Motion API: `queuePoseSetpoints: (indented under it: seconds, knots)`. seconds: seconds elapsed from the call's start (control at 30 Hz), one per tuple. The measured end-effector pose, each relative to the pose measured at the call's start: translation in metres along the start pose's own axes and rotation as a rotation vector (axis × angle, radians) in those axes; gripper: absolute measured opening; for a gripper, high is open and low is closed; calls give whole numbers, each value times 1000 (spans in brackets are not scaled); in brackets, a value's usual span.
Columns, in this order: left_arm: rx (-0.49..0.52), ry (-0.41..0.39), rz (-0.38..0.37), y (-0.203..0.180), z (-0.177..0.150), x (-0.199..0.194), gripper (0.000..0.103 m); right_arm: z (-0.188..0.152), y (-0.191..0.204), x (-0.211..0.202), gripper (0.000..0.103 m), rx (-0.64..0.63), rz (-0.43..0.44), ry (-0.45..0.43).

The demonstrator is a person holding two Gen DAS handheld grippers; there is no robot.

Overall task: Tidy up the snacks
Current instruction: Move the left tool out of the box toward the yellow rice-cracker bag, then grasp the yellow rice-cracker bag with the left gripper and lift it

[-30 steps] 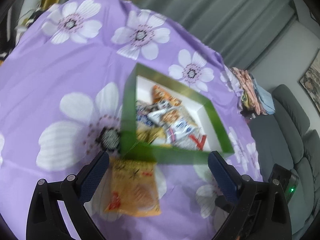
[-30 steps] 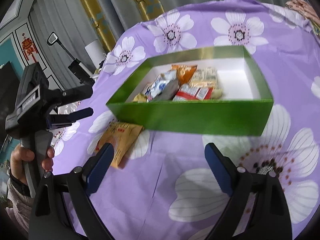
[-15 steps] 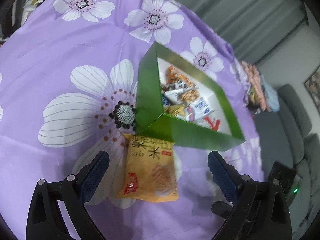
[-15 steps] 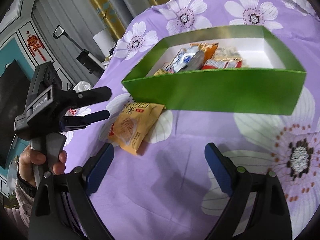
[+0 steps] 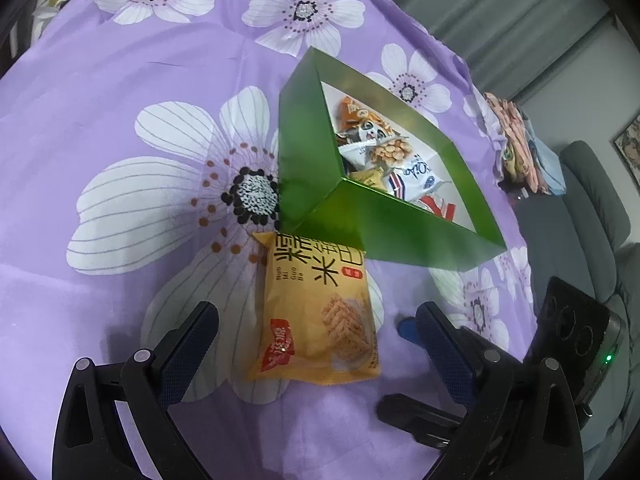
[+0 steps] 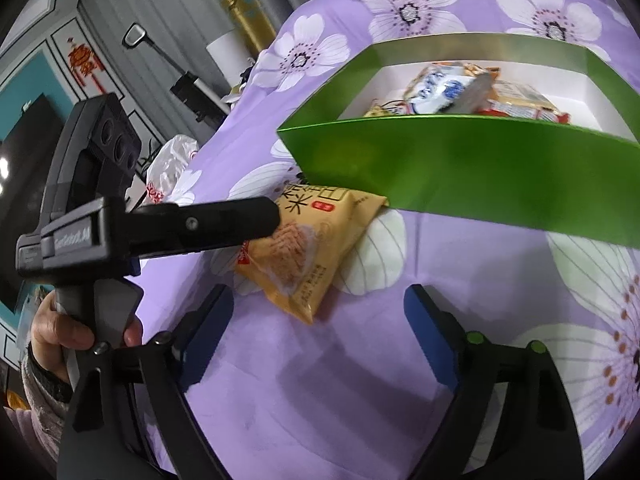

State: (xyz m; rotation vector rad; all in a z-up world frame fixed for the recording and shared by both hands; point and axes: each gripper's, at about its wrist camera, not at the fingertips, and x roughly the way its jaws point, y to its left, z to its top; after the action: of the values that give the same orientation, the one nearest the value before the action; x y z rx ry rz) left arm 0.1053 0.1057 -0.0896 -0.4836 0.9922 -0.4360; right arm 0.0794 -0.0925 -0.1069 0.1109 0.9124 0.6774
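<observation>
Fingers (image 5: pixel 192 344) of the left gripper (image 5: pixel 316 344) stand spread either side of the orange snack packet (image 5: pixel 316 312), not touching it. That packet lies on the purple flowered cloth (image 5: pixel 120 128), its far end against the green box (image 5: pixel 308 160). Inside are several snack packets (image 5: pixel 384 152). Right gripper (image 6: pixel 316 320) fingers are spread, closing slightly, nothing between.

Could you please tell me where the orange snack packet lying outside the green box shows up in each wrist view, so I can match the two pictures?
Left wrist view: the orange snack packet lies low in the centre, on the cloth.
Right wrist view: it lies left of centre, partly behind a finger of the left tool.
Shared landmark: the near corner of the green box, right by the packet's top edge in both views.
</observation>
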Motion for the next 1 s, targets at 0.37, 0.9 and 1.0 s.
queuePoseSetpoints:
  seconds: [0.37, 0.9, 1.0]
  knots:
    - [-5, 16, -36, -2, 2, 9, 95, 17, 10, 27, 82, -47, 5, 46]
    - [38, 7, 57, -5, 1, 15, 61, 21, 8, 34, 49, -41, 8, 53]
    - [51, 1, 68, -6, 0, 13, 61, 20, 9, 31, 45, -50, -1, 41]
